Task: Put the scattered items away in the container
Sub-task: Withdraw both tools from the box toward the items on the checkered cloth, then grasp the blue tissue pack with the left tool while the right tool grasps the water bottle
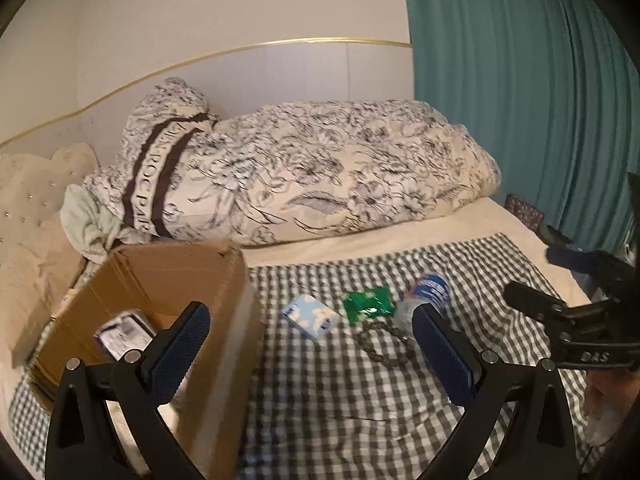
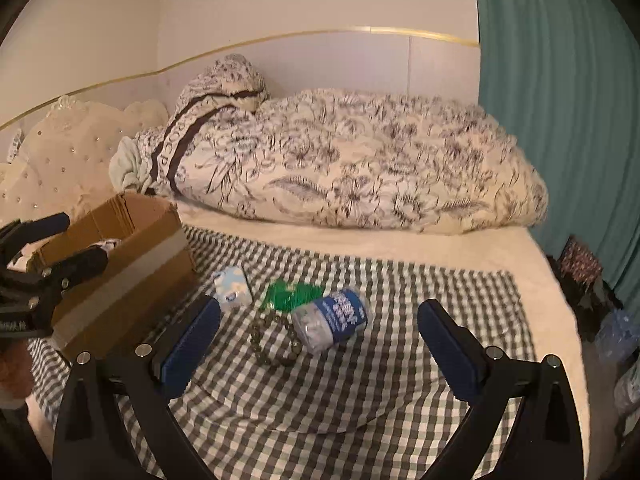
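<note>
A bed covered by a grey-and-white checked cloth is seen, with a rolled floral-print duvet laid along its far side against the wall and a teal curtain hung at the right. An open brown cardboard box is set on the left of the cloth, and a dark packet is seen inside it. Just right of the box, the scattered items are gathered close together: a clear plastic bottle with a blue label laid on its side, a pale blue tissue pack, a green sachet, and a dark beaded bracelet nearest. The left gripper is held wide, nothing between its blue pads. The right gripper is likewise spread wide and empty above the near cloth.
</note>
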Tool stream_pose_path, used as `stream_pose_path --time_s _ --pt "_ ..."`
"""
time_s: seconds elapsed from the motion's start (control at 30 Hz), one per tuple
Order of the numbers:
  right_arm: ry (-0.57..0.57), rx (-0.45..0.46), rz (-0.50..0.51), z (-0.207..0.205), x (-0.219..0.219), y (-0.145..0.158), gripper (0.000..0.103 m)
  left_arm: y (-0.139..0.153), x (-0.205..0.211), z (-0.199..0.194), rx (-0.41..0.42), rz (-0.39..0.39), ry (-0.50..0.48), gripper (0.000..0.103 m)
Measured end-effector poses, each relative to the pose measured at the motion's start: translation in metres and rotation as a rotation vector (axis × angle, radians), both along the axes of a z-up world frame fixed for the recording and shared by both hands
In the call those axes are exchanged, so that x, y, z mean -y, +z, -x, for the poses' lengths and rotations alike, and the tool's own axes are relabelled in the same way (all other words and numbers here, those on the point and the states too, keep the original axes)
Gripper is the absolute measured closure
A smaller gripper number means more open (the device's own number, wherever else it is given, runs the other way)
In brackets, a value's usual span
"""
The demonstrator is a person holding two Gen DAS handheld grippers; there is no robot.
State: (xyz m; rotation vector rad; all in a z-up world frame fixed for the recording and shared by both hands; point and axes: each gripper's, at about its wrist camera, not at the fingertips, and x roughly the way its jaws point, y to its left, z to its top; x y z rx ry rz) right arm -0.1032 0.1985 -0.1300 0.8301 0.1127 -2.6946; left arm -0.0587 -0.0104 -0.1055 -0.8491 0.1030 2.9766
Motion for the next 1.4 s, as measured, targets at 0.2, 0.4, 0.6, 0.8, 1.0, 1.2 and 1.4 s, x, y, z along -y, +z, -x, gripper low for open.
stream_pose_path --time_s 0.2,0.4,0.6,0.8,1.0,1.2,1.4 --pt "0.007 0.041 -0.012 0.015 -0.012 -0.027 0.004 -0.026 -0.032 0.001 0.015 0.044 -0.044 0.000" --pt "0.006 0.079 -0.030 0.036 -0.017 -0.050 0.004 -0.062 -0.039 0.023 0.078 0.003 -0.015 0.000" --pt "0.013 0.095 -0.045 0.054 -0.020 -0.066 0.004 -0.081 -0.020 0.056 0.113 -0.042 0.103 0.000" --pt "0.029 0.118 -0.061 0.075 -0.014 -0.084 0.004 -0.104 -0.014 0.089 0.164 -0.054 0.154 0.000" --pt "0.028 0.139 -0.060 0.091 -0.011 -0.102 0.004 -0.135 -0.007 0.117 0.229 -0.100 0.209 0.004" --pt "0.031 0.143 -0.072 0.103 -0.009 -0.113 0.004 -0.148 0.001 0.141 0.251 -0.123 0.233 0.004" --pt "0.059 0.137 -0.054 0.115 -0.001 -0.117 0.004 -0.159 0.000 0.165 0.287 -0.117 0.236 0.004"
